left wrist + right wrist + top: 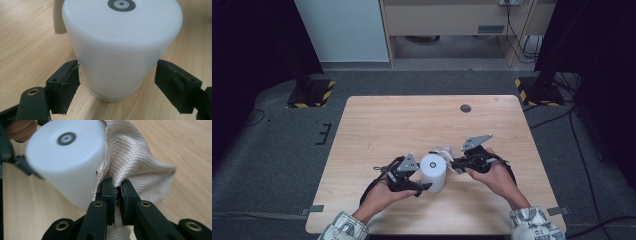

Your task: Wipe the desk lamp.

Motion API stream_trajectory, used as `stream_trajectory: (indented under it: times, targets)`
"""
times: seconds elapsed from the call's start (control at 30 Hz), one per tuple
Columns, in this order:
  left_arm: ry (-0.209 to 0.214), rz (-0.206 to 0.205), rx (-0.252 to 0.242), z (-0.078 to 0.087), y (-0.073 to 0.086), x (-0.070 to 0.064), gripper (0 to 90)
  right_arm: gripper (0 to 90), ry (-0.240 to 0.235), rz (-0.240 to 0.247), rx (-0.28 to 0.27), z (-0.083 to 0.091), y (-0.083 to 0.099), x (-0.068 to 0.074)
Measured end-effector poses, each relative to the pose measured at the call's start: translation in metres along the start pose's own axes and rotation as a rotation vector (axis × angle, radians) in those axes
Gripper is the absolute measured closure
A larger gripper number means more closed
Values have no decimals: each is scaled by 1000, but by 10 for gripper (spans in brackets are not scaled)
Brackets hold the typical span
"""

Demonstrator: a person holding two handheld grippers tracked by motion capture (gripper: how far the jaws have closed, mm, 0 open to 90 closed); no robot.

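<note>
A white, tapered plastic cylinder stands near the wooden table's front edge — the left gripper spread around it, touching on one side. The right gripper pinches a beige quilted cloth against the cylinder's far side.

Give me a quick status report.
Left tool open around white cylinder. Right tool shut on beige cloth, against the cylinder. Nothing in the way.

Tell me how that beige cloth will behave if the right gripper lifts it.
The cloth probably hangs limp: it already bunches and folds where the right gripper pinches it. Its quilted weave looks grippy, so slipping seems unlikely. It touches the white cylinder, so it may drag across it.
</note>
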State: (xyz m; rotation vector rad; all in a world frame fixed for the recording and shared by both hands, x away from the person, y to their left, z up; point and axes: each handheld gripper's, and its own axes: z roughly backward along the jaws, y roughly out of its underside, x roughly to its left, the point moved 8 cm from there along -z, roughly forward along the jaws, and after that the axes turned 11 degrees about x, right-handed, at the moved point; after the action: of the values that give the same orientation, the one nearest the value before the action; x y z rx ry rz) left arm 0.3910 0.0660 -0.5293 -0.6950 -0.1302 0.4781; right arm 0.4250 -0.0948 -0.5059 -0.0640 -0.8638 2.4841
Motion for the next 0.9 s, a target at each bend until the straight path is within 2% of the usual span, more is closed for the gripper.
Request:
stream_trajectory:
  times: [0.23, 0.3, 0.5, 0.57, 0.8, 0.9]
  targets:
    - [-5, -6, -1, 0, -1, 0, 196, 840, 6, 8, -6, 11, 20, 20]
    - [-4, -6, -2, 0, -1, 0, 196, 840, -6, 11, -9, 13, 24, 27]
    - [-1, -6, -1, 0, -1, 0, 195, 840, -26, 35, -57, 24, 18, 43]
    - [0, -6, -2, 0, -1, 0, 195, 840, -34, 50, -42, 20, 20, 47]
    - [4, -1, -1, 0, -1, 1, 196, 840, -80, 76, 63, -11, 34, 56]
    - [2, -2, -2, -1, -1, 2, 194, 840, -82, 90, 58, -9, 32, 59]
